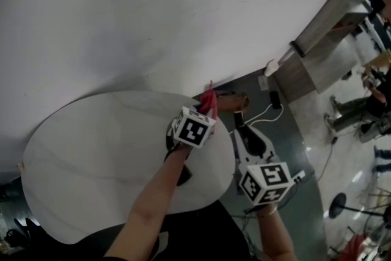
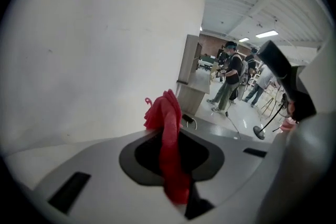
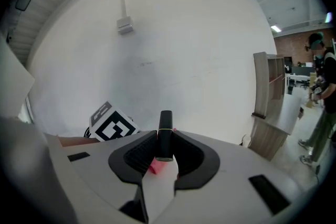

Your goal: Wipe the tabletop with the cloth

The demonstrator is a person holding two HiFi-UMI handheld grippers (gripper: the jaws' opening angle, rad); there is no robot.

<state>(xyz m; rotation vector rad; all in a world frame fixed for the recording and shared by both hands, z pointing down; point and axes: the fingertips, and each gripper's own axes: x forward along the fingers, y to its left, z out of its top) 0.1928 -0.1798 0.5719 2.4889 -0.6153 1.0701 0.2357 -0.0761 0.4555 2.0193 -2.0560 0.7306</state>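
Note:
A red cloth (image 1: 209, 100) hangs bunched from my left gripper (image 1: 206, 109), which is shut on it above the far right edge of the white oval table (image 1: 91, 156). In the left gripper view the cloth (image 2: 168, 128) runs up between the jaws and sticks out past them. My right gripper (image 1: 239, 118) is off the table's right edge, over the floor. It is shut on a small black tube with a gold ring (image 3: 165, 134), held upright between the pads. A bit of red shows below the tube.
A white wall fills the far side. A wooden cabinet (image 1: 324, 40) stands at the right, with cables (image 1: 269, 112) on the grey floor near it. People (image 2: 229, 78) stand farther back in the room. A round stand base (image 1: 337, 205) sits on the floor.

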